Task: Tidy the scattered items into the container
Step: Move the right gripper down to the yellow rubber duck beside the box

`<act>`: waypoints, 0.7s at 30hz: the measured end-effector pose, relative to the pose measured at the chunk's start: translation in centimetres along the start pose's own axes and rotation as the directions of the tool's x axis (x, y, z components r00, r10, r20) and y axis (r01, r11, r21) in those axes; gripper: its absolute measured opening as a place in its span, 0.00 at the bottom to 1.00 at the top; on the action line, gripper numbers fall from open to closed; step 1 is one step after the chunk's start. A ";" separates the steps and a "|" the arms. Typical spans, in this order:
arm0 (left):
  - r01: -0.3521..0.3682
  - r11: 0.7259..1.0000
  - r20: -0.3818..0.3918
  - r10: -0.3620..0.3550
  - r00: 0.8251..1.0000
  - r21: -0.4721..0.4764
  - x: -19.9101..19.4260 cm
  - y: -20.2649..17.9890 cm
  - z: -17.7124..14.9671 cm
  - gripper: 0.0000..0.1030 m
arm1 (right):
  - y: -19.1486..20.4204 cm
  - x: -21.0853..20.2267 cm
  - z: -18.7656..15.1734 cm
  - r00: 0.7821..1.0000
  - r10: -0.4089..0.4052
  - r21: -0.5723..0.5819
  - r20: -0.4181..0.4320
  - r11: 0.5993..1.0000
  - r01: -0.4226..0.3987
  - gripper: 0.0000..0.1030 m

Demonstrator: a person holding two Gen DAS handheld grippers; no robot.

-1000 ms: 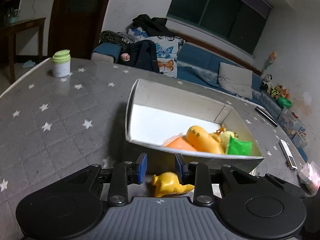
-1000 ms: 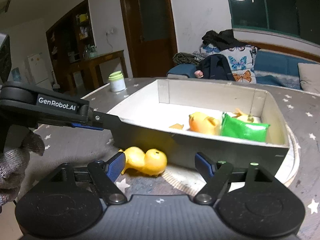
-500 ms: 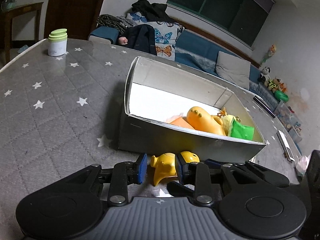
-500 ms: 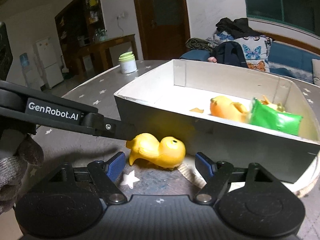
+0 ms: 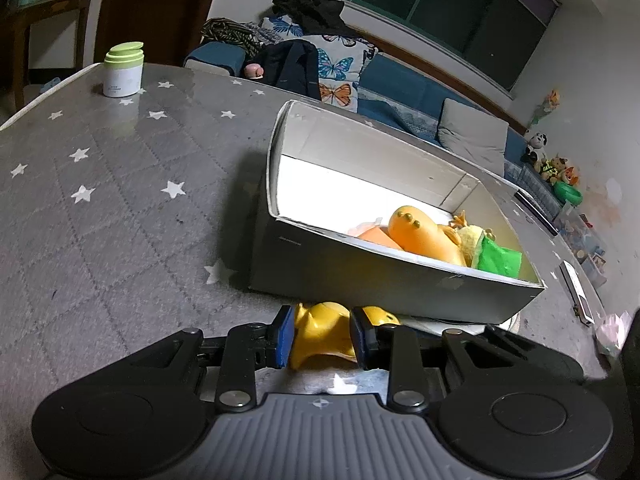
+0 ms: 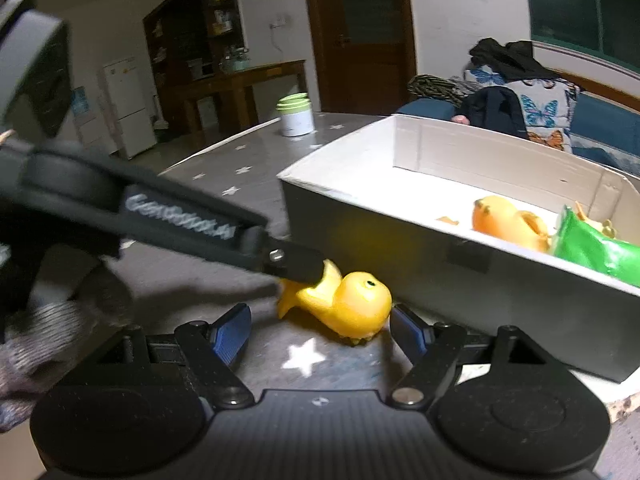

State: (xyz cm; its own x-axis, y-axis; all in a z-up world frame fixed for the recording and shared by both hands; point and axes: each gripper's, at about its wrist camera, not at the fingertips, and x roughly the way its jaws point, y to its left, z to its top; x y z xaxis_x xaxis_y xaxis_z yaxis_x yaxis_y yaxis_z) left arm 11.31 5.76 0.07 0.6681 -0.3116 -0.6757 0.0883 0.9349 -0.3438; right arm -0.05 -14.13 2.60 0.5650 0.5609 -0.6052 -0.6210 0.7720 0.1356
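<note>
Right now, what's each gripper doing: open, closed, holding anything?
Left gripper: closed around the yellow toy duck on the table.
Right gripper: open, empty, jaws either side of the duck's head.

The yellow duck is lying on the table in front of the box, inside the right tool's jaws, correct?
Not quite. The duck does lie on the table in front of the box, but it sits between the left tool's jaws, as the left wrist view shows.
</note>
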 end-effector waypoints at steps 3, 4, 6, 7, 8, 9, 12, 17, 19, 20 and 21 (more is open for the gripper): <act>0.003 1.000 -0.002 -0.003 1.000 -0.014 -0.2 0.4 -0.1 0.32 | 0.6 -0.4 -0.3 1.000 0.013 -0.021 -0.003 1.000 -0.013 0.76; 0.003 1.000 -0.002 -0.003 1.000 -0.020 -0.2 0.5 -0.1 0.32 | 0.6 -0.5 -0.4 1.000 0.012 -0.022 -0.001 1.000 -0.012 0.76; 0.005 1.000 -0.003 -0.005 1.000 -0.031 -0.4 0.7 -0.1 0.32 | 0.6 -0.5 -0.4 1.000 0.002 -0.019 0.003 1.000 -0.001 0.76; 0.005 0.999 -0.002 -0.005 1.000 -0.033 -0.5 0.8 -0.1 0.32 | 0.5 -0.5 -0.4 1.000 -0.006 -0.014 0.004 1.000 0.007 0.76; 0.006 0.999 0.000 -0.006 1.000 -0.035 -0.5 0.9 -0.1 0.32 | 0.3 -0.3 -0.2 1.000 -0.013 -0.010 0.003 1.000 0.013 0.76; 0.006 0.999 -0.001 -0.006 1.000 -0.038 -0.6 1.0 -0.1 0.32 | 0.2 -0.1 -0.1 1.000 -0.018 -0.005 0.001 1.000 0.018 0.76; 0.013 0.999 -0.004 -0.014 1.000 -0.045 -0.5 1.0 -0.2 0.32 | -0.2 0.3 0.1 1.000 -0.028 0.002 -0.005 1.000 0.028 0.74; 0.016 0.999 -0.003 -0.017 1.000 -0.038 -0.2 0.7 -0.2 0.32 | -0.3 0.9 0.4 0.999 -0.033 0.001 -0.006 0.999 0.033 0.64; 0.017 0.999 0.000 -0.017 1.000 -0.034 -0.2 0.6 -0.1 0.32 | -0.3 1.1 0.5 0.999 -0.033 0.004 -0.007 0.999 0.033 0.59; 0.017 0.999 0.001 -0.017 1.000 -0.031 -0.1 0.5 -0.1 0.32 | -0.3 1.2 0.6 0.999 -0.033 0.004 -0.008 0.999 0.033 0.57; 0.017 0.999 0.001 -0.017 1.000 -0.030 -0.1 0.5 -0.1 0.32 | -0.3 1.3 0.6 0.999 -0.035 0.004 -0.010 0.999 0.035 0.55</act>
State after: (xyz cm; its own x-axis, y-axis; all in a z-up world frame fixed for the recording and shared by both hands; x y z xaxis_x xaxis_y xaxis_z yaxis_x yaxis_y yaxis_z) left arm 11.26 6.24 -0.11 0.6673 -0.3274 -0.6690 0.0778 0.9240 -0.3745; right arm 1.21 -13.43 2.23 0.5806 0.5307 -0.6175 -0.5989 0.7921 0.1178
